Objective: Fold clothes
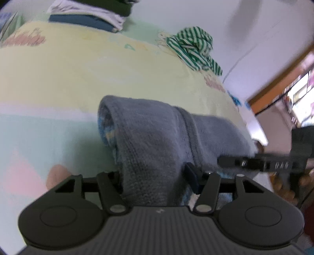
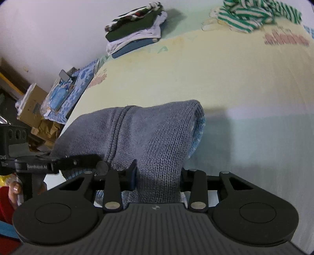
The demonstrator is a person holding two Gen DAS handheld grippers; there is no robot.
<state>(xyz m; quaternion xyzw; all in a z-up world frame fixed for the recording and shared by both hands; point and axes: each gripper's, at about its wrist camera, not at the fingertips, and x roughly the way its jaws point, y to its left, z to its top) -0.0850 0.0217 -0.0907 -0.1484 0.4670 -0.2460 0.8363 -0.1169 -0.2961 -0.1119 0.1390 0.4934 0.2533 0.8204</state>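
A grey knitted garment (image 1: 153, 133) with a blue lining lies bunched near the front edge of a bed with a pastel sheet (image 1: 68, 74). My left gripper (image 1: 154, 176) is shut on a thick fold of it, and the knit fills the gap between the jaws. In the right wrist view the same garment (image 2: 147, 129) runs up from my right gripper (image 2: 158, 176), which is also shut on a fold. Each gripper shows in the other's view: the right one (image 1: 255, 163) reaches into the cloth from the right, the left one (image 2: 64, 162) from the left.
A green-and-white striped garment (image 2: 255, 17) lies crumpled at the far side of the bed. A stack of folded clothes (image 2: 135, 33) sits by the wall. Cardboard boxes and clutter (image 2: 33, 104) stand beside the bed. A person's hand (image 2: 14, 190) holds the left tool.
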